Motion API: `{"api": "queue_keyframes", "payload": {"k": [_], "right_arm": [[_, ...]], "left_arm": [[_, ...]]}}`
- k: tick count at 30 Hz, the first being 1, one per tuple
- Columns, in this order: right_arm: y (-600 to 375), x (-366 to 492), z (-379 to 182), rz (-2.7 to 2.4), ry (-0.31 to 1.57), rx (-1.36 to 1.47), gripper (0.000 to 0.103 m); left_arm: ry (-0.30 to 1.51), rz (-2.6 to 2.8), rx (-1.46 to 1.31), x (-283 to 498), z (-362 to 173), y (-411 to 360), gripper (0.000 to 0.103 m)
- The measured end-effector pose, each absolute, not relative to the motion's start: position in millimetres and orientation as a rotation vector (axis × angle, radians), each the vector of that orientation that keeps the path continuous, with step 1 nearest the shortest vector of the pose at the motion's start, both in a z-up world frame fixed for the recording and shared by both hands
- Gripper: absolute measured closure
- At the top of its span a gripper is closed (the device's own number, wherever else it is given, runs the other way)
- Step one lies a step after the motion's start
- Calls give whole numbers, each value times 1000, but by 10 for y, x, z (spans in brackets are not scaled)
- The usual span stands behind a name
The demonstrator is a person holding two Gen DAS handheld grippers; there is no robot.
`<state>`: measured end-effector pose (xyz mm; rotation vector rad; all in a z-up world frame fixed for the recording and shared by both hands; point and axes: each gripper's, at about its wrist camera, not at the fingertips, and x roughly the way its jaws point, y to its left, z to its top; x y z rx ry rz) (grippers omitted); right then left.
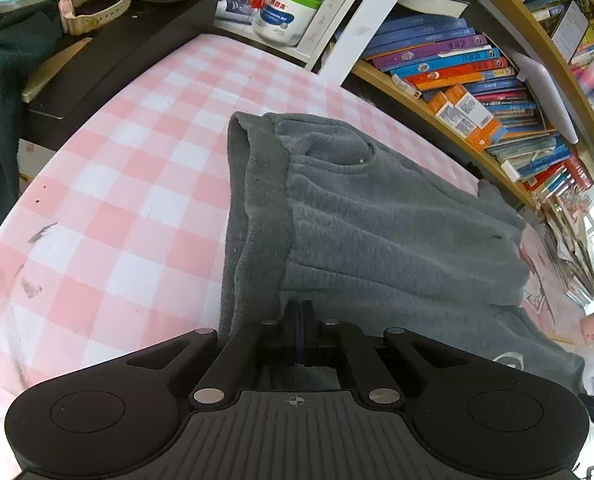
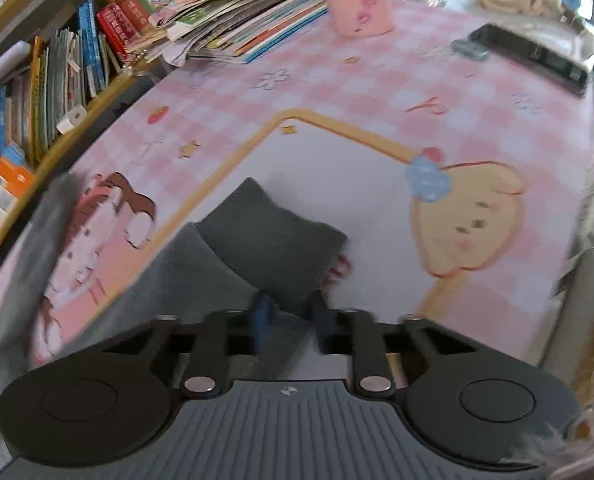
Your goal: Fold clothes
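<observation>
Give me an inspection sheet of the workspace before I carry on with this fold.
Surface: pink checked tablecloth with cartoon prints and some dark smudges.
Job's things: grey fleece garment lying partly folded; its cuff rests on the cloth's white panel.
Clutter: pink watch strap, white tub, pink cup, magazine stack, black device.
Grippers: left gripper shut at the garment's edge; right gripper astride the cuff, grip too blurred to judge.
Cables: nothing seen.
Surroundings: packed bookshelves along the table's far side.
</observation>
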<state>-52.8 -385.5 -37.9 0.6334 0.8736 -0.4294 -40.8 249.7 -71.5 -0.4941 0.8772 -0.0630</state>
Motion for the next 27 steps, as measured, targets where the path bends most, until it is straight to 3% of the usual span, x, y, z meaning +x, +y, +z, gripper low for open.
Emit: {"api": "queue_keyframes", "payload": {"k": [6, 12, 13, 14, 16, 23, 27], "right_arm": [[-3345, -819, 540, -237, 663, 297, 93], [-3719, -996, -273, -457, 981, 327, 90], [-3635, -1009, -289, -473, 973, 273, 83], [-3550, -1017, -300, -489, 965, 218, 68], [-3411, -971, -273, -507, 957, 119, 61], [-3101, -891, -104, -444, 819, -40, 61], [-2836, -726, -216, -305, 850, -47, 62]], "left_arm": [[888, -50, -501, -420, -698, 2555, 98], [889, -82, -526, -469, -724, 2534, 98], [892, -86, -514, -473, -715, 2524, 98], [893, -88, -511, -476, -716, 2527, 98], [895, -90, -526, -475, -724, 2545, 98], [805, -104, -442, -483, -518, 2431, 96], [807, -122, -427, -338, -502, 2390, 96]]}}
